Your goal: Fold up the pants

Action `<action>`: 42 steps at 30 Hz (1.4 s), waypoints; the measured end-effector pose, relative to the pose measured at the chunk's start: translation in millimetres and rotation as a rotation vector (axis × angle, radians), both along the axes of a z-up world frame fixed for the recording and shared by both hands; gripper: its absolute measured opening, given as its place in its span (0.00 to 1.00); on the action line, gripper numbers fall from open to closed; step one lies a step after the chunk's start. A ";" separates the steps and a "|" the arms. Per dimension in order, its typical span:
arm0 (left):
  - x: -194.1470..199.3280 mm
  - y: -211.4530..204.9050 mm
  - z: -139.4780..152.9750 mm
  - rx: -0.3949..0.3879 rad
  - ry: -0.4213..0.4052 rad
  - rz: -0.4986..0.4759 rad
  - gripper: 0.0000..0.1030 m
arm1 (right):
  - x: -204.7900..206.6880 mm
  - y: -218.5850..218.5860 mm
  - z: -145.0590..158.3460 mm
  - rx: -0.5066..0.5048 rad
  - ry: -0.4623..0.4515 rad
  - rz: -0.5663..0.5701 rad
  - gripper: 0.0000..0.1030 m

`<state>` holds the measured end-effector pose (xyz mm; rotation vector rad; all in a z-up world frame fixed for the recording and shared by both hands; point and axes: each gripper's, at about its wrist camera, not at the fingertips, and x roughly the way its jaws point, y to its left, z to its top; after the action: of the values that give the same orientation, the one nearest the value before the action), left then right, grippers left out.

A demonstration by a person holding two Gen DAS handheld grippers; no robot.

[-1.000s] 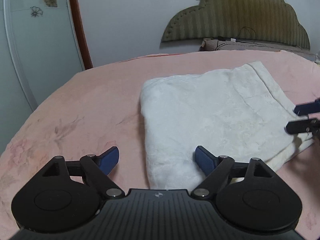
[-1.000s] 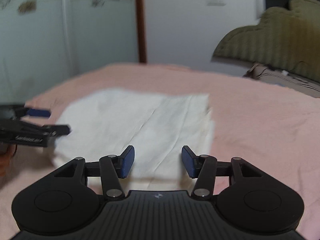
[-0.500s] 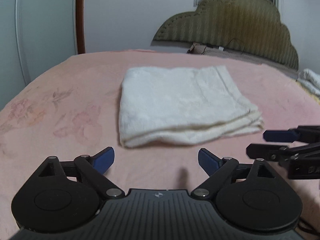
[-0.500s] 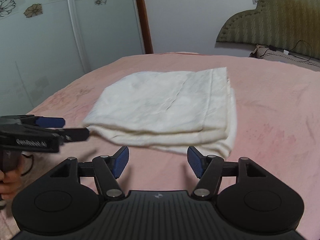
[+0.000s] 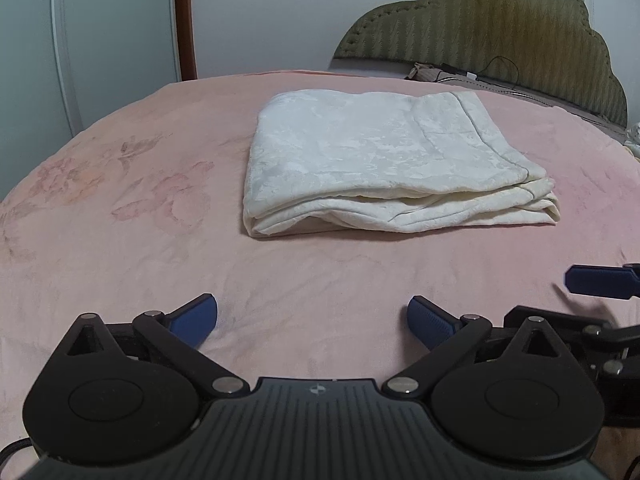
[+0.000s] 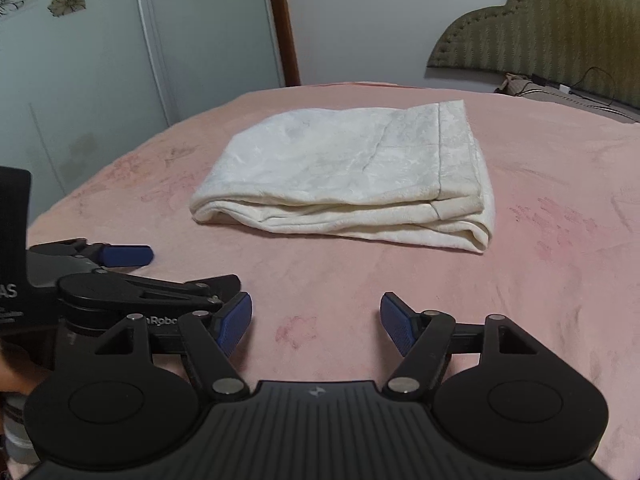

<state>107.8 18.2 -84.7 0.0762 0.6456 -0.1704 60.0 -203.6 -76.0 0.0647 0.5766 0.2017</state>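
The cream-white pants point(image 5: 376, 160) lie folded into a flat stacked rectangle on the pink bed point(image 5: 120, 220); they also show in the right wrist view point(image 6: 352, 172). My left gripper point(image 5: 312, 320) is open and empty, held over the bedspread well short of the pants' near edge. My right gripper point(image 6: 316, 322) is open and empty, also back from the pants. The right gripper's fingers point(image 5: 600, 280) show at the right edge of the left wrist view, and the left gripper's fingers point(image 6: 128, 255) at the left of the right wrist view.
A padded olive headboard point(image 5: 500, 24) stands behind the bed with a cable and small items point(image 5: 460, 74) at its foot. A wardrobe with flower-patterned doors point(image 6: 100, 60) and a brown door frame point(image 6: 284, 20) stand beyond the bed's far edge.
Both grippers have pulled back from the folded pants toward the near side of the bed. The pants now lie farther ahead, untouched. The right gripper's jaws have opened wider.
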 end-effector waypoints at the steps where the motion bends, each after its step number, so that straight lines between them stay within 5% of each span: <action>1: -0.3 0.7 0.3 0.000 -0.001 0.006 1.00 | -0.6 1.0 -0.7 -0.009 0.002 -0.017 0.79; 3: -1.5 2.7 0.8 0.000 -0.005 0.024 1.00 | -2.6 1.3 -1.2 -0.037 -0.003 -0.052 0.88; 12: -12.9 15.2 10.7 -0.055 -0.012 0.089 0.99 | -13.7 -11.2 2.2 -0.013 0.020 -0.120 0.92; 20: -17.3 6.5 19.8 -0.010 -0.048 0.051 0.99 | -17.7 -12.3 3.7 -0.003 0.018 -0.129 0.96; 24: -10.1 0.6 11.4 0.041 -0.039 0.033 0.86 | -19.8 -13.0 2.3 0.019 -0.011 -0.092 0.96; 28: -2.3 4.1 1.0 0.018 -0.014 0.057 1.00 | -13.9 -14.2 -4.0 0.033 0.021 -0.105 0.96; 36: -0.9 7.5 -1.1 0.003 -0.002 0.064 1.00 | -13.4 -14.0 -1.1 0.063 0.030 -0.135 0.96; 42: -0.5 6.7 -0.4 0.002 -0.001 0.063 1.00 | -24.2 -28.7 19.6 0.201 -0.007 -0.201 0.96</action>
<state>107.3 24.9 -85.1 0.0572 0.6459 -0.1088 35.8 -232.3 -56.4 0.3156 0.5381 0.0633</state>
